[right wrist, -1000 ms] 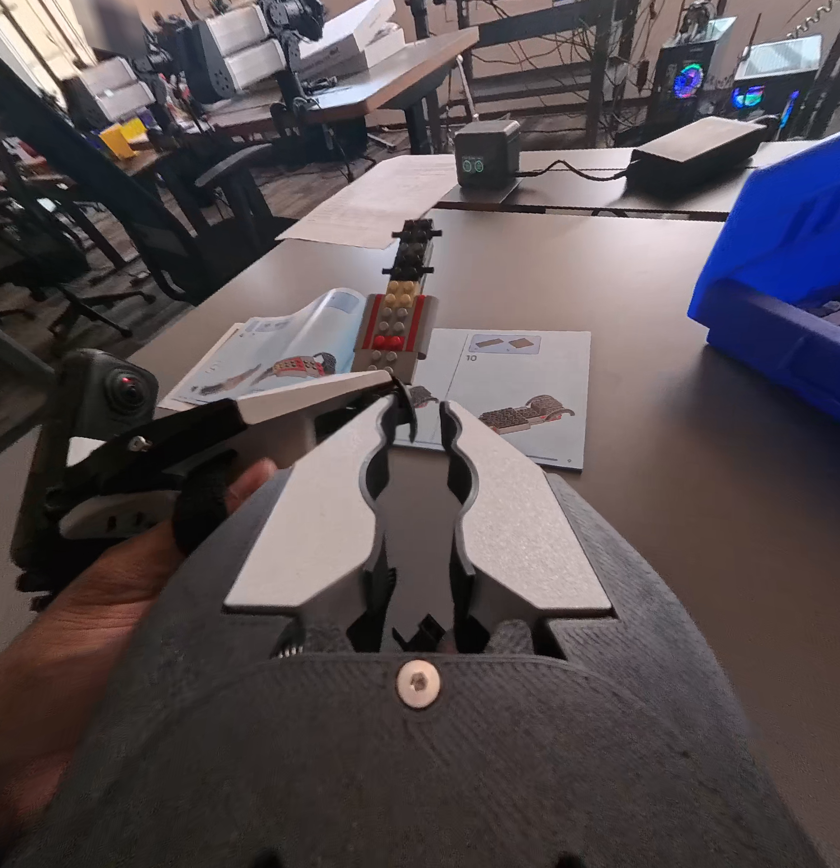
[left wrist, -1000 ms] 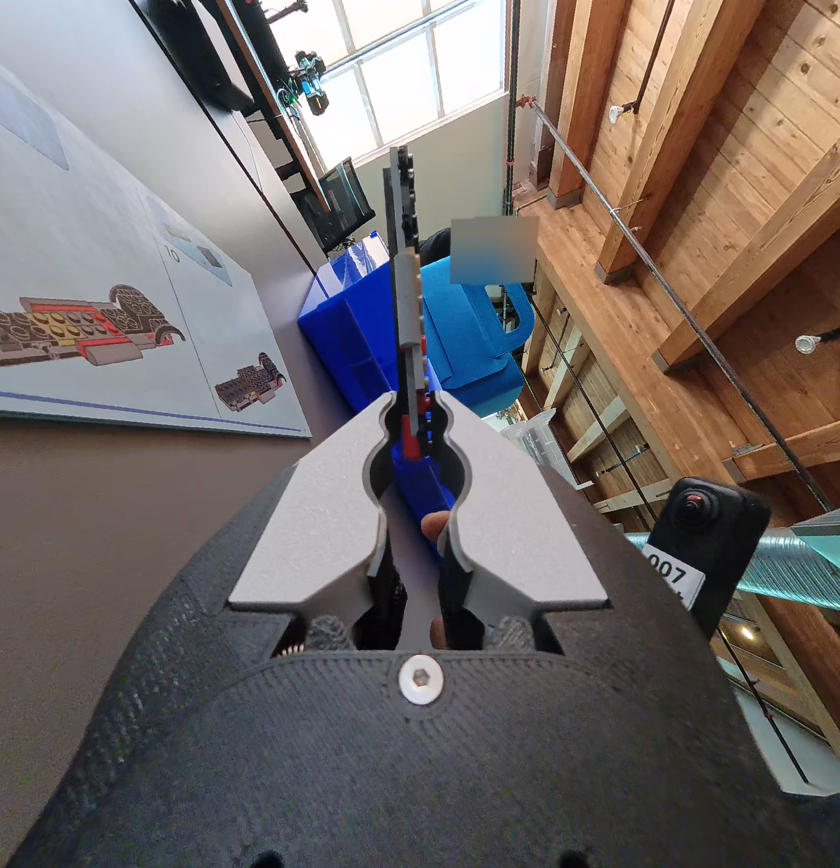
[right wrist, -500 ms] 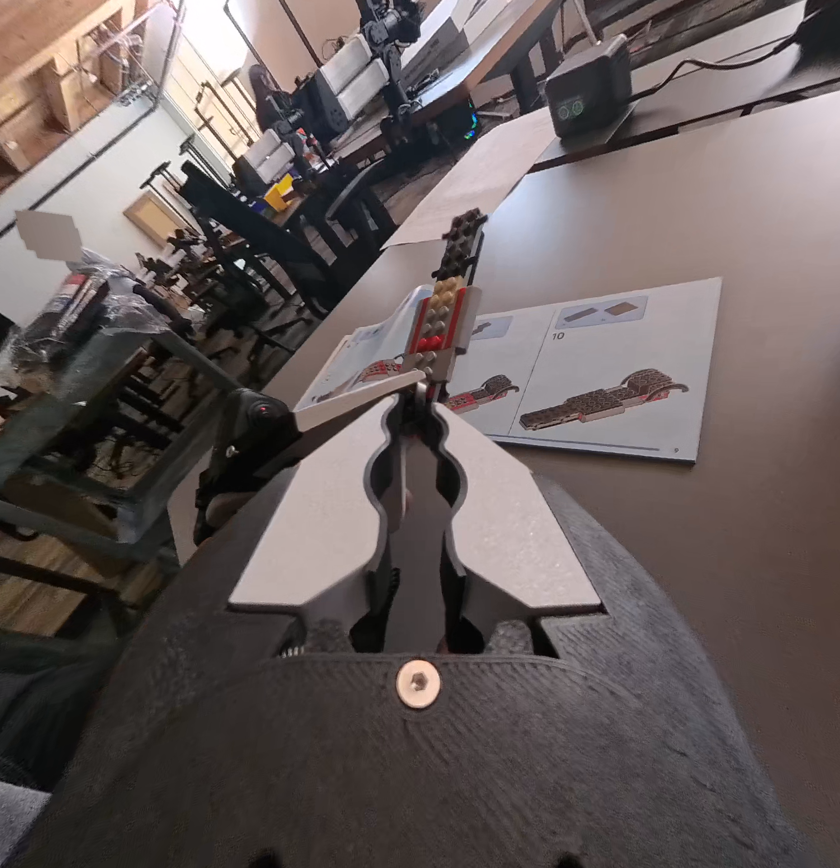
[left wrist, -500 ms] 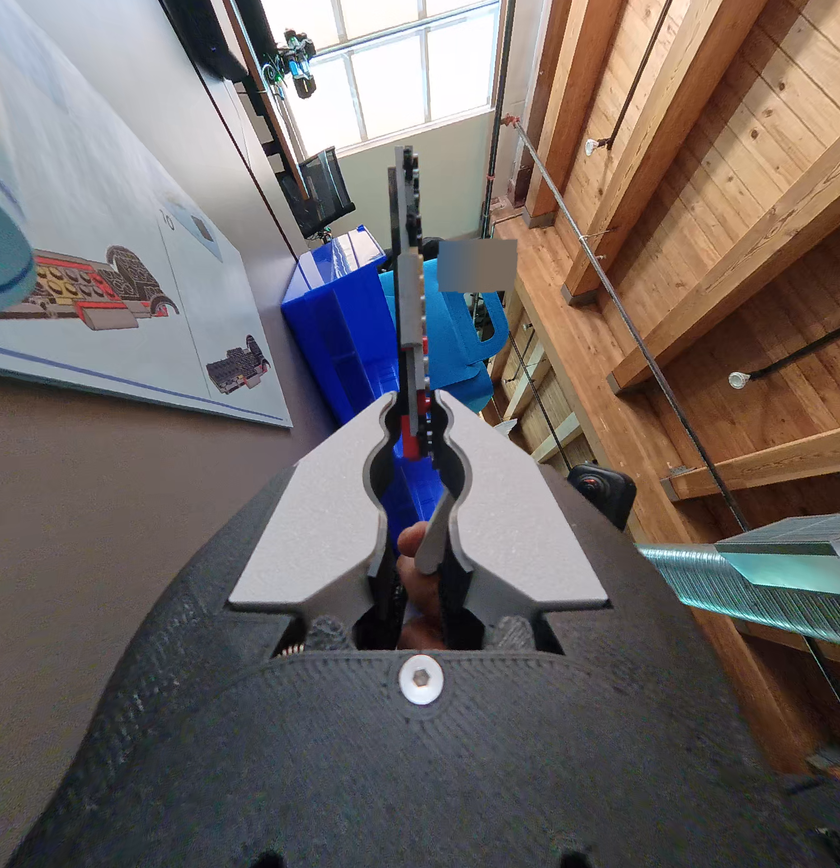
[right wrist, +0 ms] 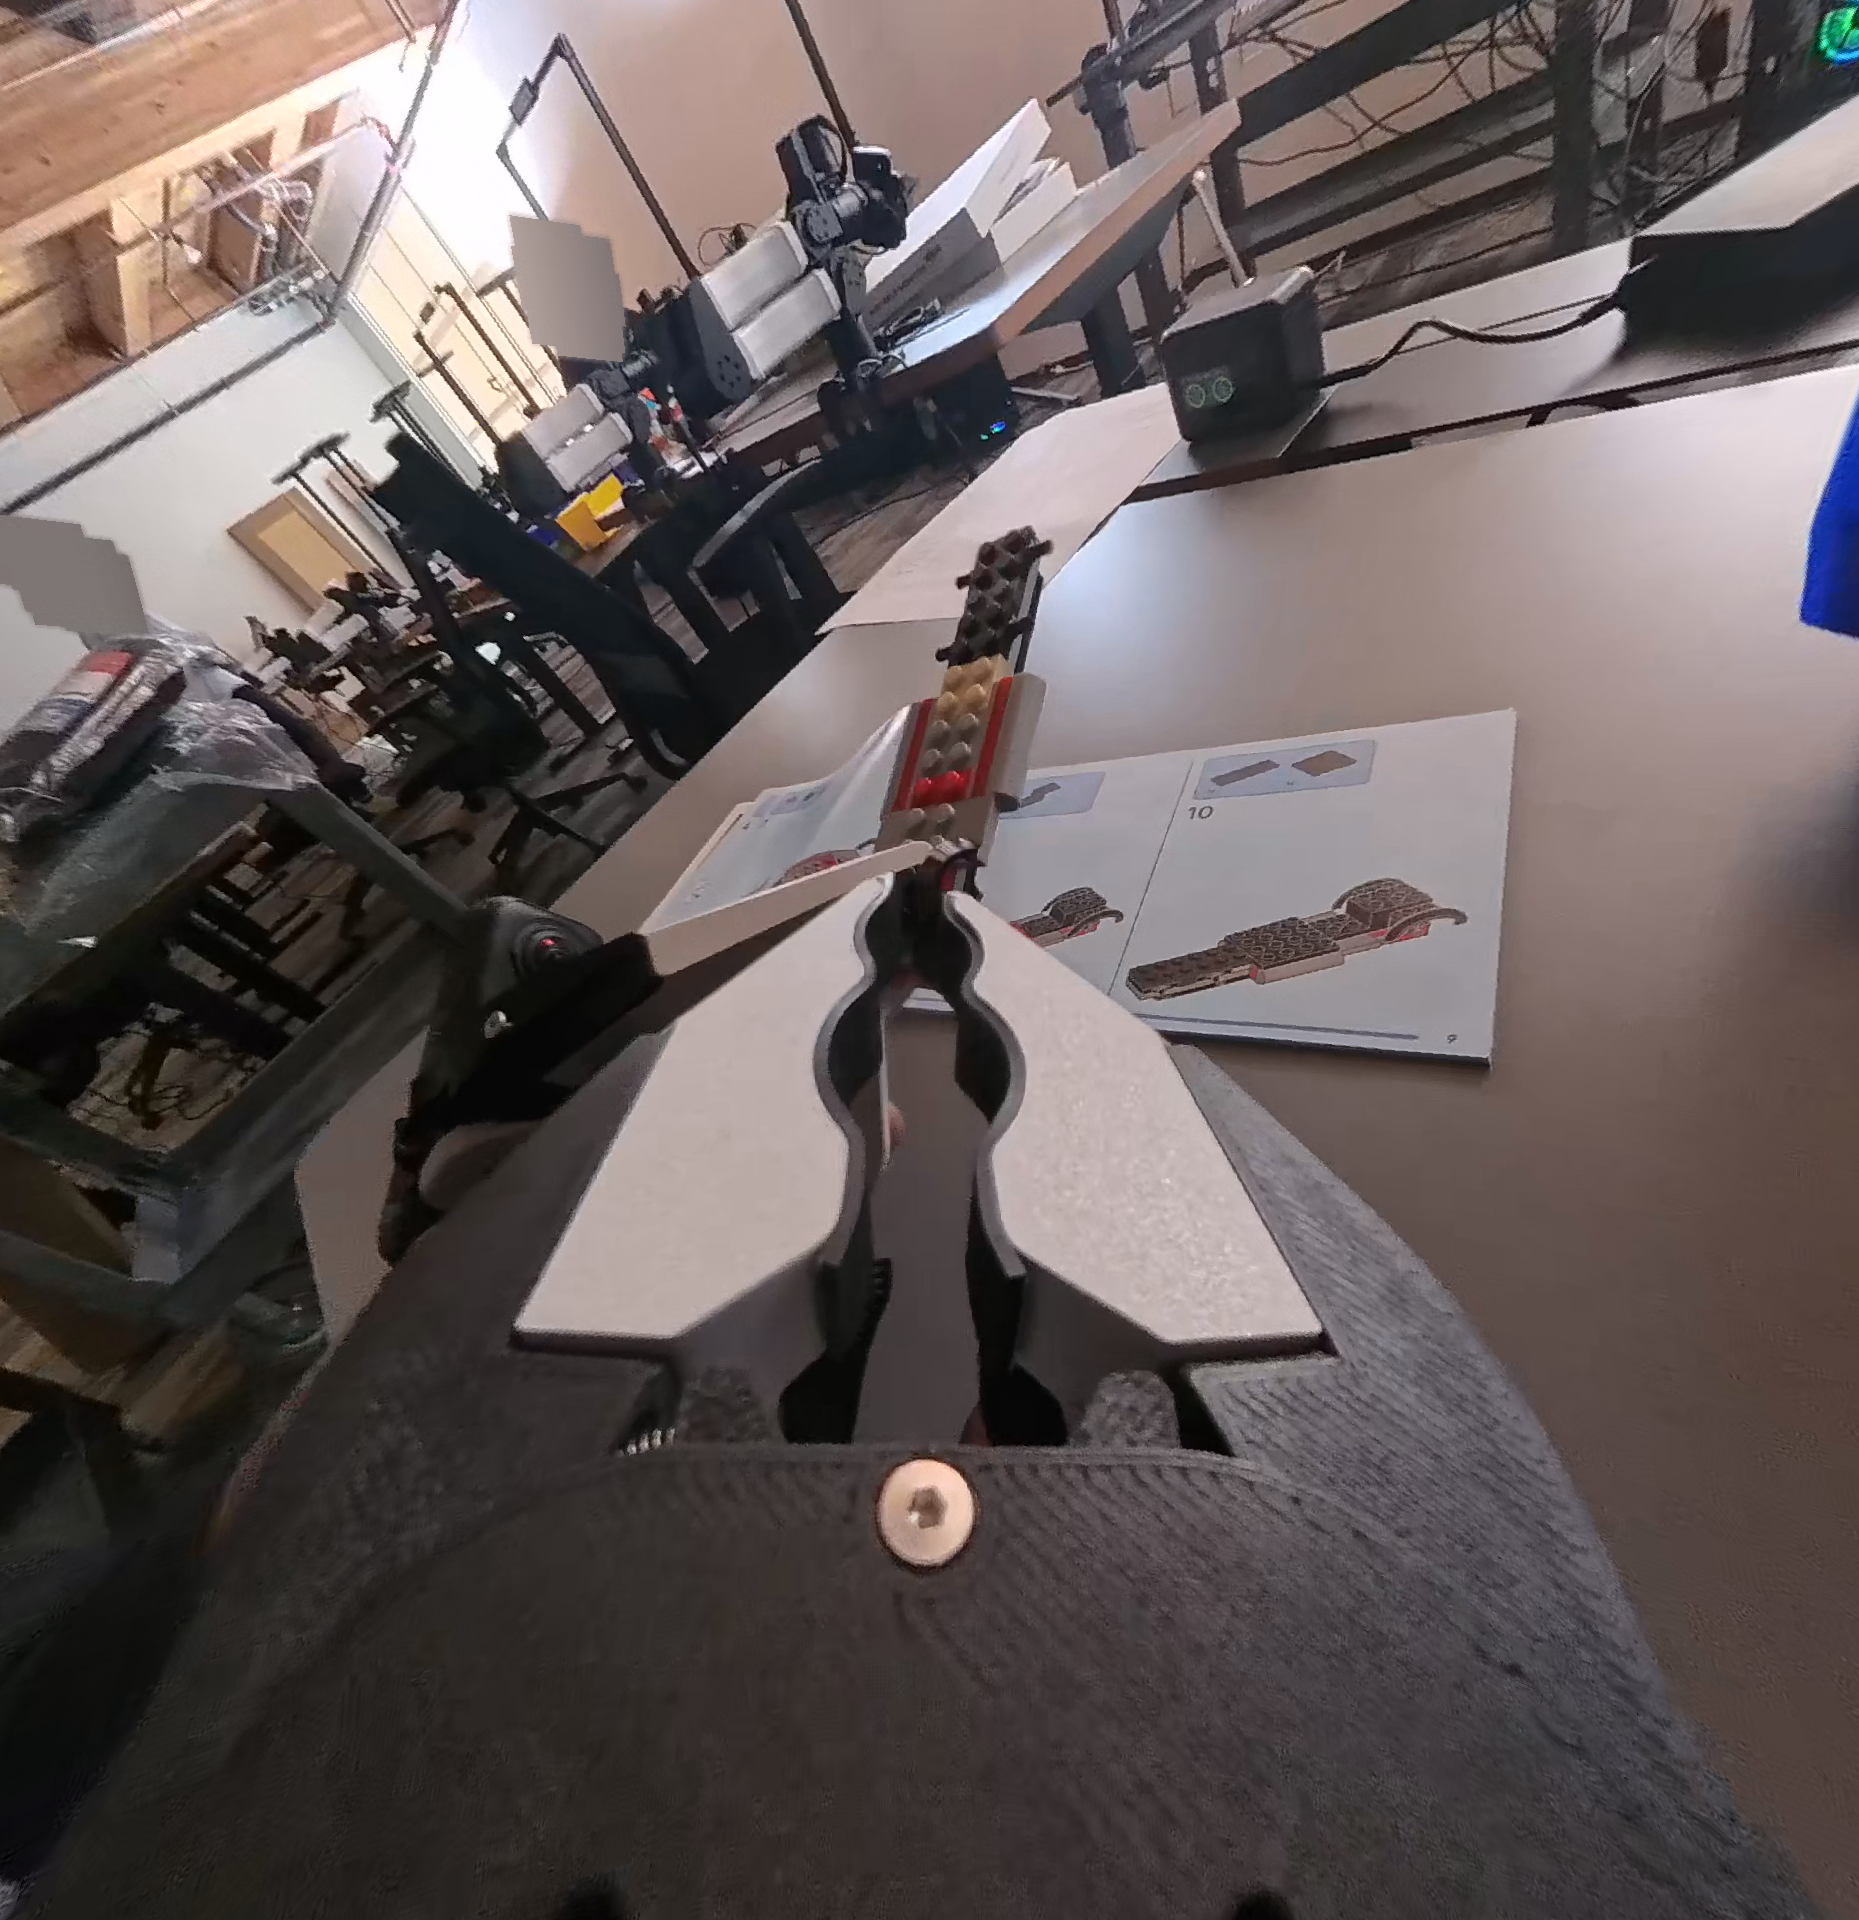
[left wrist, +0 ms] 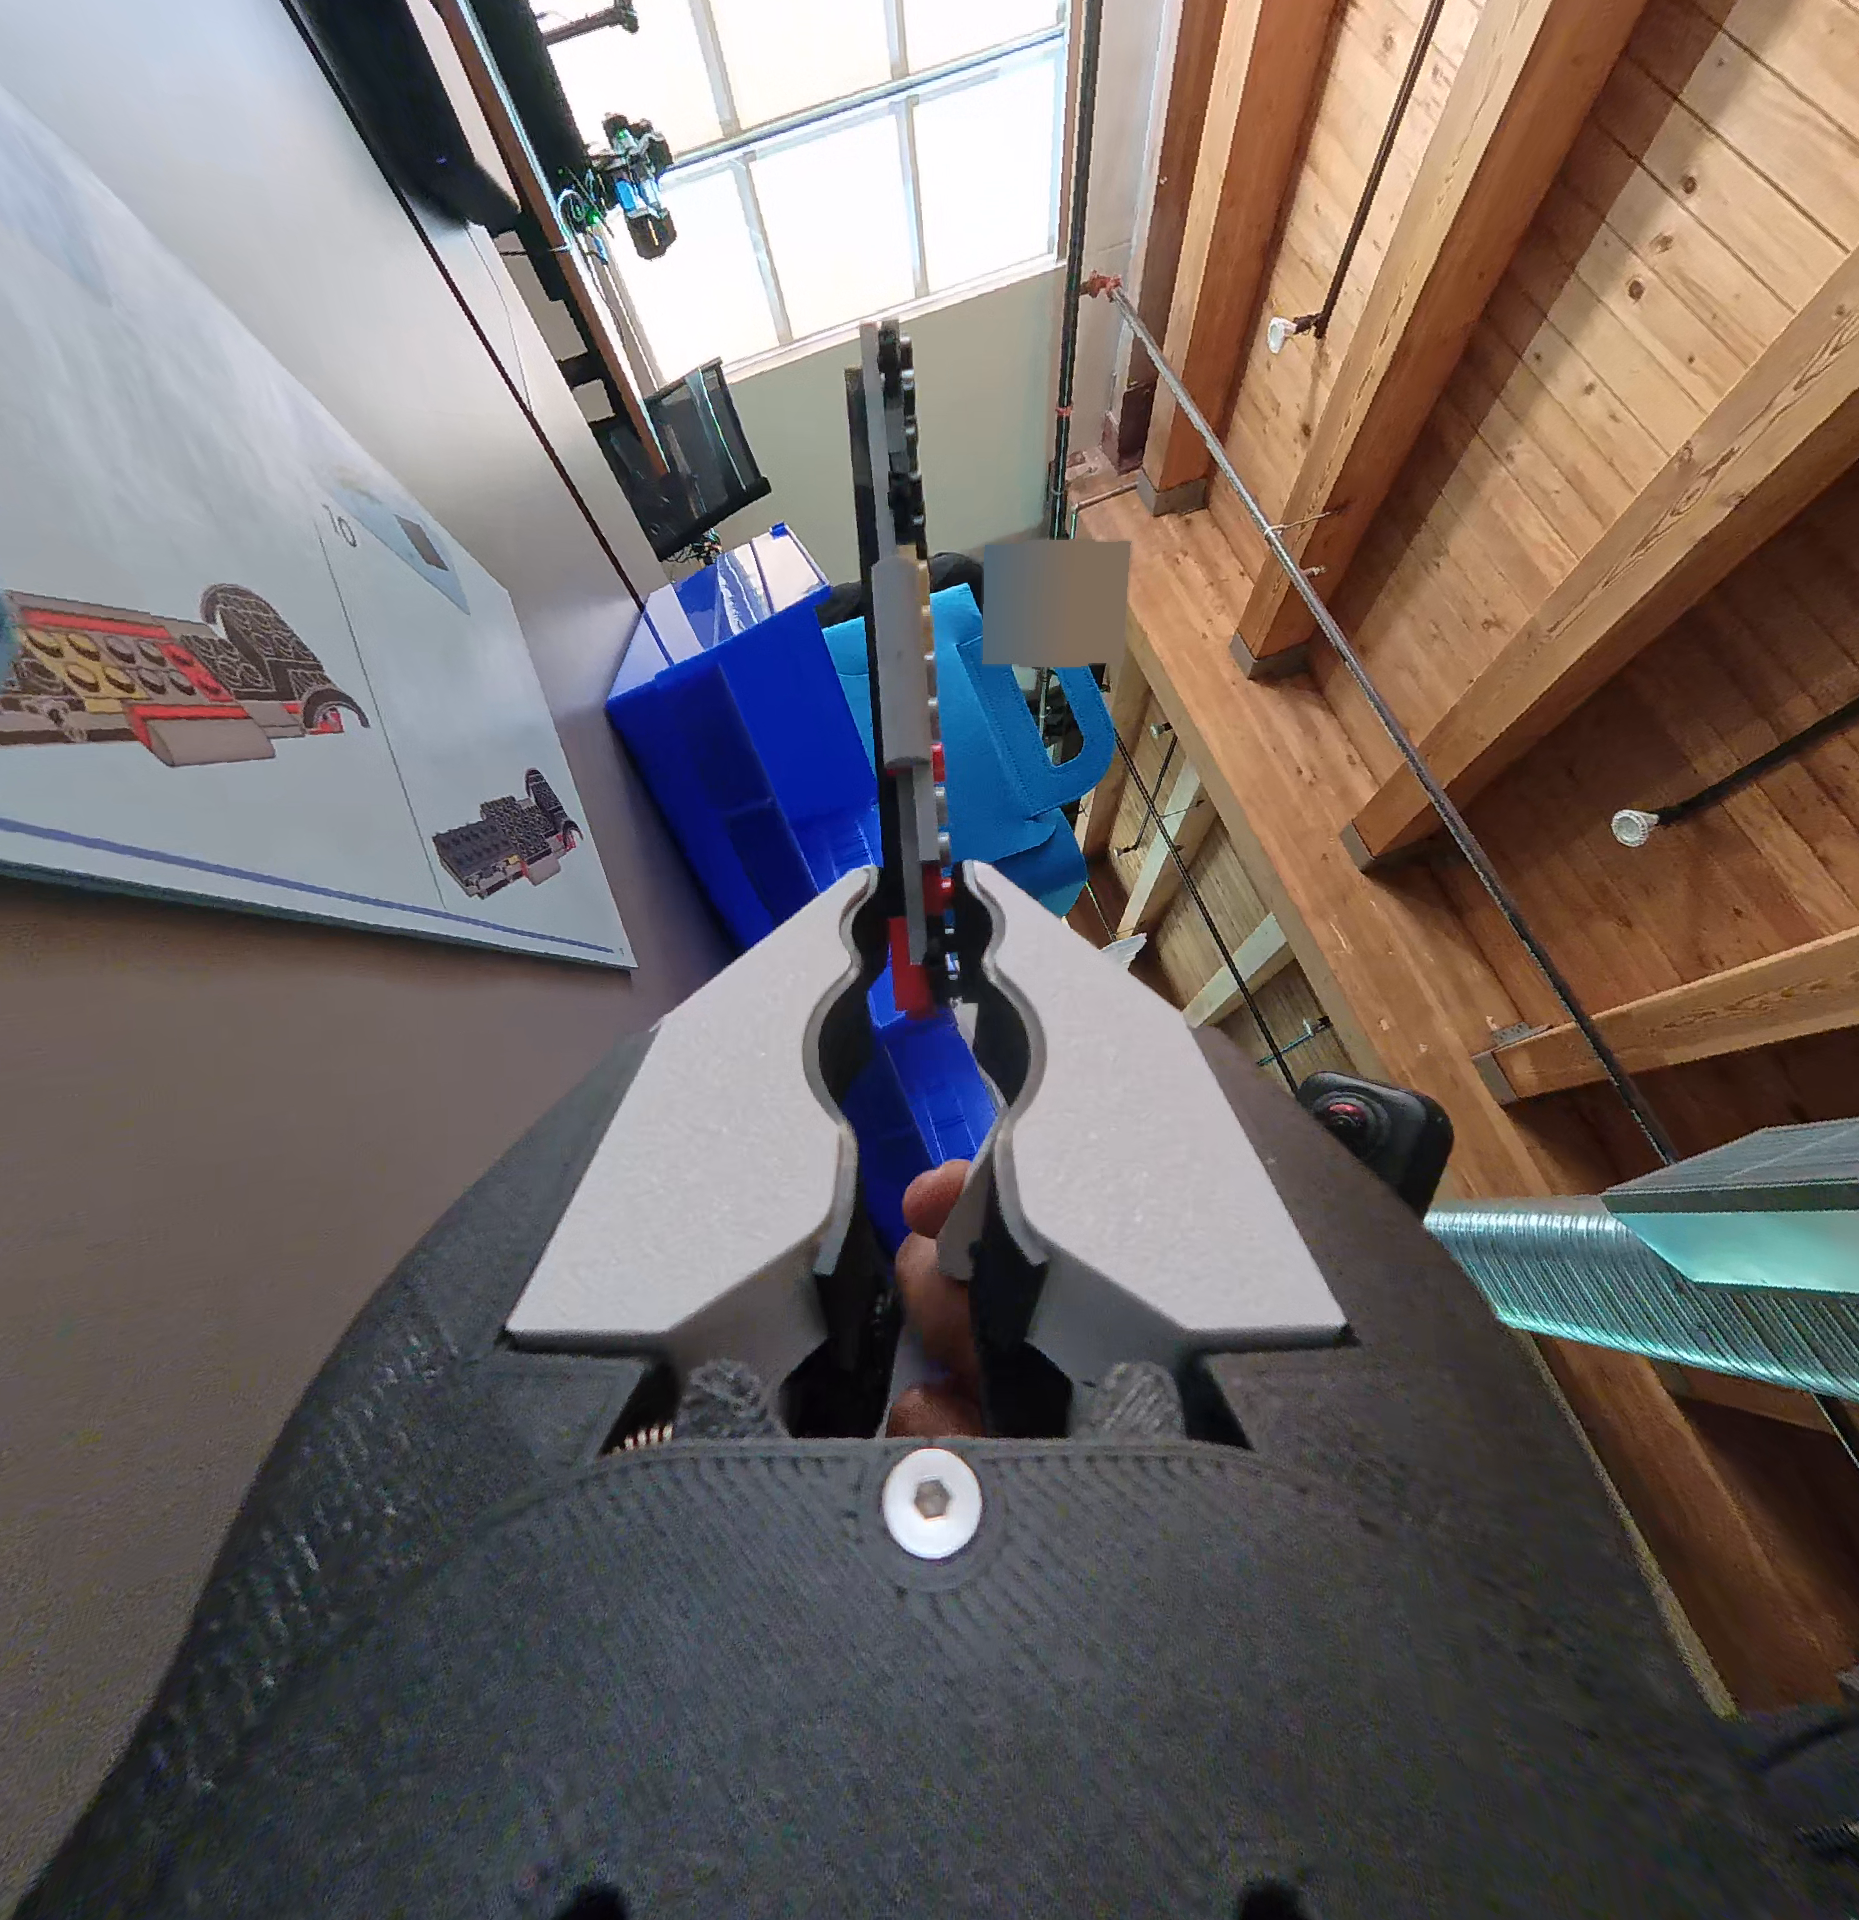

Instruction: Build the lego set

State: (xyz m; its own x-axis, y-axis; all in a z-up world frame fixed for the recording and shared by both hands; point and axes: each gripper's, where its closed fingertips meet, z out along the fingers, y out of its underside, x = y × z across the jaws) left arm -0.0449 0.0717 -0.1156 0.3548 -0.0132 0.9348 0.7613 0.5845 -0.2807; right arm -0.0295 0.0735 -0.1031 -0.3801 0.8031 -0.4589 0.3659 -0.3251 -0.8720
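Observation:
A long flat lego build of black, tan, grey and red bricks is held in the air above the brown table. My left gripper is shut on its near end and sees it edge-on. In the right wrist view the build points away, studs up. A finger of the left gripper comes in from the left onto that end. My right gripper has its tips closed narrowly on the same near end. One of its fingers shows behind the left jaws, next to a person's fingertip.
An open instruction booklet lies on the table under the build; it also shows in the left wrist view. A blue parts bin stands to the right of it. A black box with a cable sits at the far edge. My two grippers' fingertips are within a few centimetres of each other.
The right gripper moved in to the build's near end, tilted, and narrowed from open to closed on it. The left gripper kept its hold and shifted only slightly.

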